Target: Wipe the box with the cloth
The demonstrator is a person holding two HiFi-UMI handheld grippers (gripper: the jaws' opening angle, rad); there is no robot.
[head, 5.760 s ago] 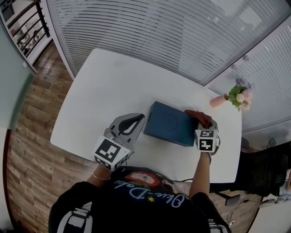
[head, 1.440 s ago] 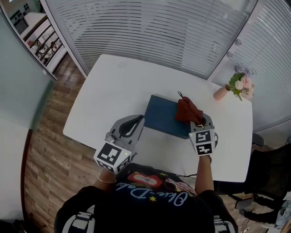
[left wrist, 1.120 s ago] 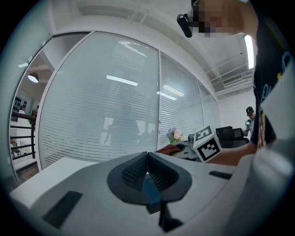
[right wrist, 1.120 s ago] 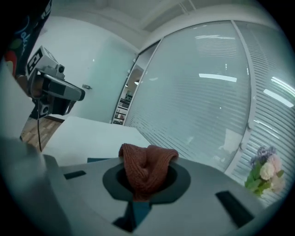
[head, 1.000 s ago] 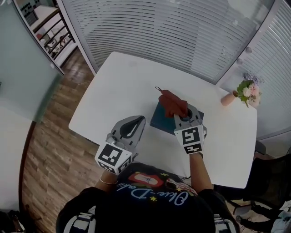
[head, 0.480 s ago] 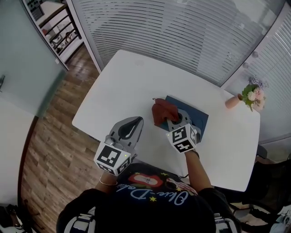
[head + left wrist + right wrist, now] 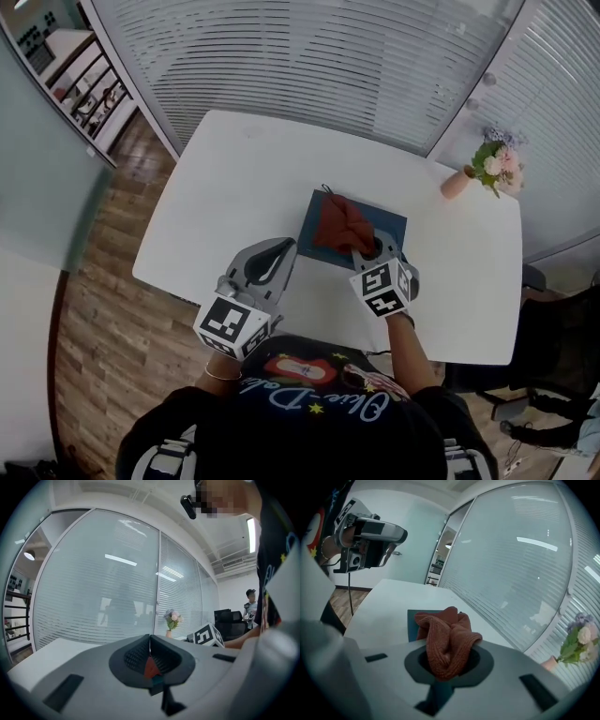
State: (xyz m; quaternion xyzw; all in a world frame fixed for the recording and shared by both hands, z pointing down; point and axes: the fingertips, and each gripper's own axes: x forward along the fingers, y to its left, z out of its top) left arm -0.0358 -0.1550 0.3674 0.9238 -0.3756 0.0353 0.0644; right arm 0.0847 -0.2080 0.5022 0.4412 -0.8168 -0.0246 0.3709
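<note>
A flat dark blue box lies on the white table in the head view. A rust-red knitted cloth rests bunched on the box's left half, and my right gripper is shut on it. In the right gripper view the cloth fills the jaws, with a strip of the box behind it. My left gripper hovers near the table's front edge, left of the box, its jaws closed together and empty.
A small pink vase of flowers stands at the table's far right corner. Slatted blinds and glass walls run behind the table. Wooden floor lies to the left. A dark chair sits at the right.
My right gripper carried the cloth from the box's right end leftward across its top, then back slightly toward the middle. The left gripper stayed in place.
</note>
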